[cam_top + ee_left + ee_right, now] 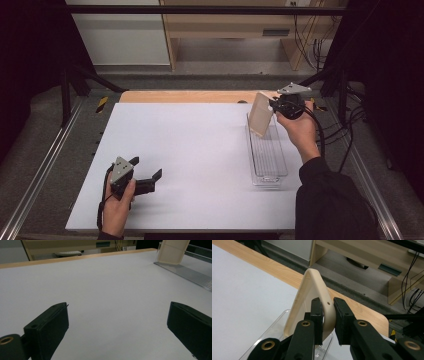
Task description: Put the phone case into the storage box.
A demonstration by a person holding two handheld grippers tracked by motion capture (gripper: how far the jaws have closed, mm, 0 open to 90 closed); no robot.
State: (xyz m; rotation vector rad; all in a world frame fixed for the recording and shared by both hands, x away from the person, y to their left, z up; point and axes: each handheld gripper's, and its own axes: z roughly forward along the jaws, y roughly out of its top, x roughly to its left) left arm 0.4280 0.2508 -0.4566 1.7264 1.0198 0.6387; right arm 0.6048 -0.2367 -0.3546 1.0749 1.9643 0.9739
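In the high view, a white table (190, 160) was seen with a clear, long bin (267, 150) lying near its right edge. The right gripper (274, 106) was held above the far end of the bin, and a cream tray (261, 119) was clamped in it, tilted on edge with its lower end at the bin's mouth. The left gripper (147, 169) was held low over the near-left part of the table, its jaws spread wide and nothing between them. It was well apart from the bin.

In the left gripper view, the two black jaws were seen wide apart above the bare table (105, 290). Far off at the upper right, the tray (173, 251) was seen over the bin (185, 272).

In the right gripper view, the right gripper (328, 315) was closed narrowly on the rim of the tray (308, 297), one jaw on each face. The tray's lower end was seen inside the bin (272, 326). Beyond it, the table's wooden edge (274, 270) was visible.
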